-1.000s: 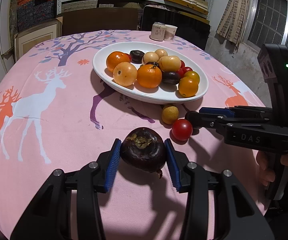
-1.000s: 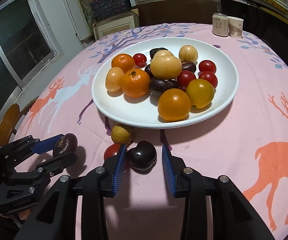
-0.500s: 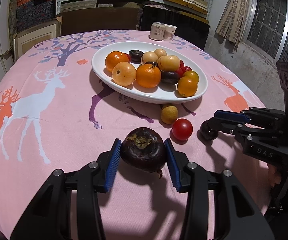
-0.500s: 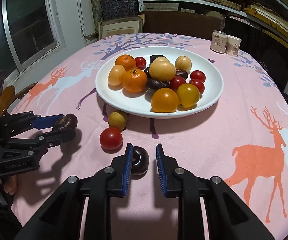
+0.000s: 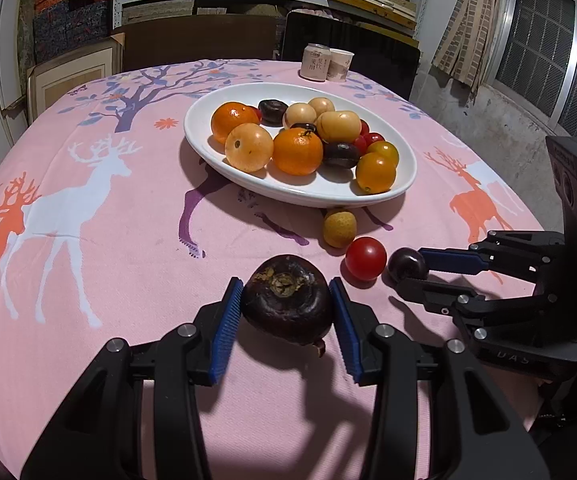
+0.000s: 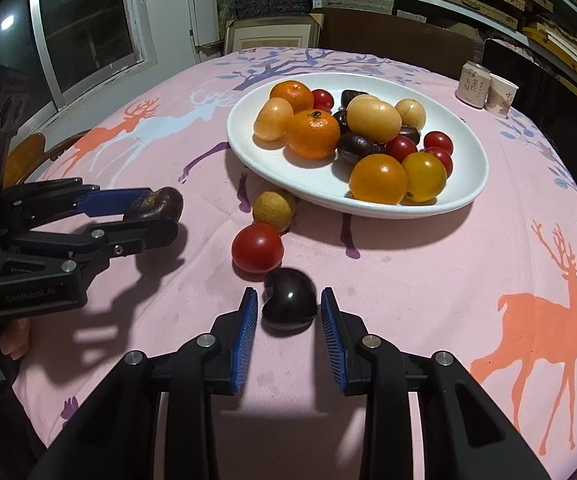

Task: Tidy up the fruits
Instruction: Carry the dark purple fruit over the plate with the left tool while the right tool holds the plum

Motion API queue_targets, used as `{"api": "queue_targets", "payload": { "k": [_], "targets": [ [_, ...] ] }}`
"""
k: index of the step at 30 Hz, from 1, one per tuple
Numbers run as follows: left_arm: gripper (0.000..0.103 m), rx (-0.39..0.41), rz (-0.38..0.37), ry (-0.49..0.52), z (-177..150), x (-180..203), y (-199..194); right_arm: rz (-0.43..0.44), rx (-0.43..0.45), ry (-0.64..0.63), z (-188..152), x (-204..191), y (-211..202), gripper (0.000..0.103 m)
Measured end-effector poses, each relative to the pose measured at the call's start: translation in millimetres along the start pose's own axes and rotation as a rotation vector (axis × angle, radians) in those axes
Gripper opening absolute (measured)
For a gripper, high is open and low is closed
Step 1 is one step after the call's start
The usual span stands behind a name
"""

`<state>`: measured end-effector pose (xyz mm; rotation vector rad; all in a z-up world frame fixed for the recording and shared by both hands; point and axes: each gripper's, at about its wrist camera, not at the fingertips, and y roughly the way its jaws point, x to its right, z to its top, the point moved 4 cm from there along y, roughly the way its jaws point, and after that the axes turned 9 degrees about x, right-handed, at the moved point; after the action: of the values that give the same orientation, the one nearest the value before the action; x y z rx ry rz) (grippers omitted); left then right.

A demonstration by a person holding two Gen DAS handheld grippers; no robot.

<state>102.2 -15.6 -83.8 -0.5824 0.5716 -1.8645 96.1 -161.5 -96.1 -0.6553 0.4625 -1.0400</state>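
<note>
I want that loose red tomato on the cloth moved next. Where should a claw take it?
Across the red tomato at its widest, coming from above: it is round and smooth, with the yellow fruit and dark plum crowding two sides.

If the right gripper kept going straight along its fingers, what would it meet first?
The dark plum lying between the opening right gripper's pads, untouched. Past it, probably the red tomato; depth is uncertain.

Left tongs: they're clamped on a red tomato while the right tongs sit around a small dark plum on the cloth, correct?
Not quite. The left tongs are clamped on a dark brown mangosteen, as the left wrist view shows. The red tomato lies loose on the cloth. The right tongs, opening, do sit around the small dark plum.
</note>
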Motion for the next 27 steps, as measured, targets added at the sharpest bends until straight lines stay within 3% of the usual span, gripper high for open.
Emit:
{"api": "queue_targets", "payload": {
  "k": [17,27],
  "targets": [
    [0.043,-0.005,-0.002,-0.002,-0.5,-0.4,1.3,-0.011,-0.005,0.025,-3.8,3.7,0.1,0.029],
    [0.043,0.008,0.008,0.019,0.2,4.2,-1.0,0.011,0.053,0.150,-13.9,27.7,-31.2,0.029]
  ]
}}
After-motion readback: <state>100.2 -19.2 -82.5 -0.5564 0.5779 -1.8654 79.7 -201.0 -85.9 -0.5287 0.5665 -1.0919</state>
